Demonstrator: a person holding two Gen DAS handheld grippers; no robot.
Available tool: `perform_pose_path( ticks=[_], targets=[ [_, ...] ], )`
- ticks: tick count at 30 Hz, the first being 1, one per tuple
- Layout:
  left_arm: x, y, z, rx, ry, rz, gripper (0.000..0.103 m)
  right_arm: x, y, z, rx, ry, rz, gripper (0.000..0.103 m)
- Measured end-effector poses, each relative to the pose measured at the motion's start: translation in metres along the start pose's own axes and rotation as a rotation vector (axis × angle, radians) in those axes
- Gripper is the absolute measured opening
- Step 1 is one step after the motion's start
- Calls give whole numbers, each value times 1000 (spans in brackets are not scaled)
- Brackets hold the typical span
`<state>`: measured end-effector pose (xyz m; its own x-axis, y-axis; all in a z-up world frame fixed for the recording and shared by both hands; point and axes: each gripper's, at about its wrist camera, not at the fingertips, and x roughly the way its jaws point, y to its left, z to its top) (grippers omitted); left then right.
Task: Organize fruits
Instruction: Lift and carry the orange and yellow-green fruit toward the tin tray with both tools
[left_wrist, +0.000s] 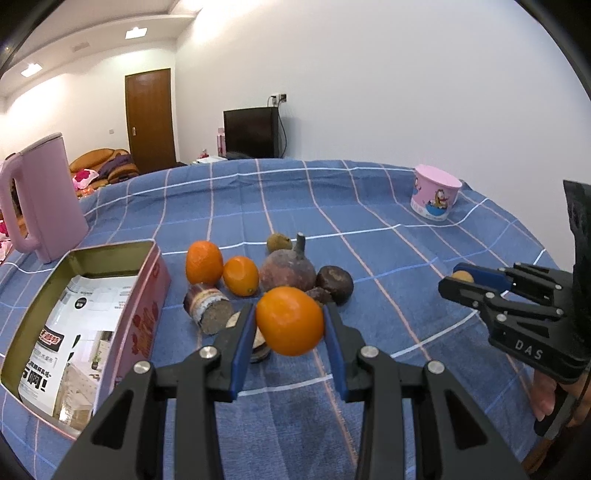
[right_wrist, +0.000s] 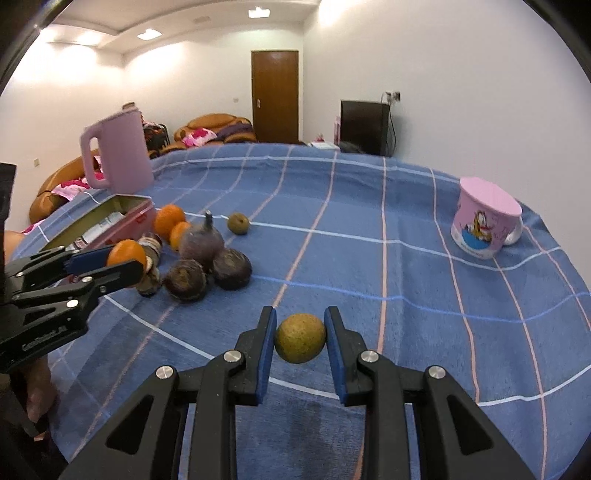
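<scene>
Blue checked cloth (left_wrist: 369, 206); L tool (left_wrist: 290, 325) grips orange (left_wrist: 290, 321), R tool (right_wrist: 300, 338) grips brown fruit (right_wrist: 300, 338); pile partly hidden.

The letters "DAS" stand in pale print on the black body of the right gripper (left_wrist: 456, 282), seen from the left wrist camera. A line of pale lettering runs along the black body of the left gripper (right_wrist: 123, 264) in the right wrist view, but it is too blurred to read with certainty. The printed sheet (left_wrist: 70, 332) lying inside the pink tin box (left_wrist: 144, 325) bears bold Chinese characters ending in "啊!" near its lower edge, while its smaller print cannot be read; the pink cup (right_wrist: 484, 218) carries a cartoon picture with no legible words.
</scene>
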<state>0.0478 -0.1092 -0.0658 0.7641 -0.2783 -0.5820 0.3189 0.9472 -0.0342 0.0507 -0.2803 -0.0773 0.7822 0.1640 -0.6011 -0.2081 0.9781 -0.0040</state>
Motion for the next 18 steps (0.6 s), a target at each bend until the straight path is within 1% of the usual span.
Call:
perform_pose_path(
  ticks=[10, 14, 18],
  targets=[
    [-6, -5, -2, 21, -30, 26, 38, -10, -1, 0, 1, -56, 9, 28],
    [-5, -10, -7, 29, -21, 20, 38, -15, -1, 0, 2, -80, 9, 28],
    [-7, -17, -9, 60, -37, 35, 38, -20, -3, -1, 9, -107, 10, 28]
  ],
)
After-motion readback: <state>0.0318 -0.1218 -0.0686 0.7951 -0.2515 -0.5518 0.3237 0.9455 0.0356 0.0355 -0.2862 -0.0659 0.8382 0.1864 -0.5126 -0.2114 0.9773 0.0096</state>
